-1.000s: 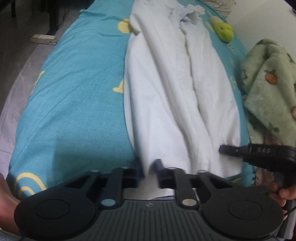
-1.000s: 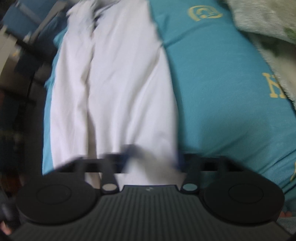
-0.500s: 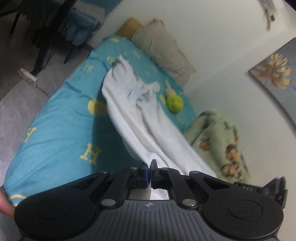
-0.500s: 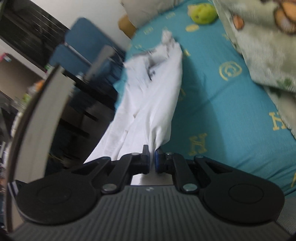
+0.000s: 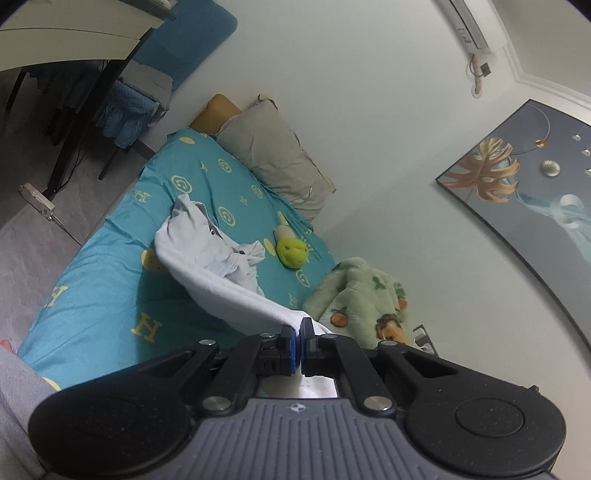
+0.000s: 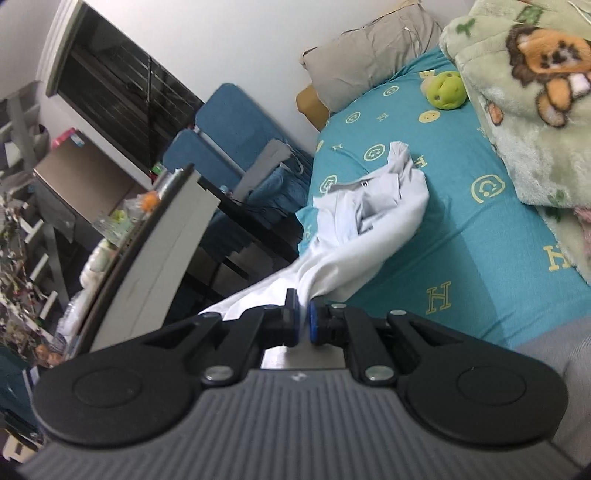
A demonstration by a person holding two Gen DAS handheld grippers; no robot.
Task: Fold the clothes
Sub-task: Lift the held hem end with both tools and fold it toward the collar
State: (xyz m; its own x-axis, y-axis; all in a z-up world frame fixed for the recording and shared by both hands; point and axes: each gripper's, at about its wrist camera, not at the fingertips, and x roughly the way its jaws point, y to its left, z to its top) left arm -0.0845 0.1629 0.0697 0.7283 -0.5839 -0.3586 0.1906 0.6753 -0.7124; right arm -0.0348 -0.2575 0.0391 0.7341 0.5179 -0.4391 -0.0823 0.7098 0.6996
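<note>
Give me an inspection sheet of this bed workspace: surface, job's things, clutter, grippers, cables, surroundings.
Surface: bed with teal patterned sheet, wrinkled.
Job's things: white shirt, near hem lifted off the sheet, collar end resting on the bed.
Clutter: green plush toy, green fleece blanket bunched by the wall, grey pillow.
Grippers: left gripper shut on the shirt hem; right gripper shut on the hem too.
Cables: power strip with its cord on the floor beside the bed.
Surroundings: framed picture, air conditioner, blue chairs, desk.
</note>
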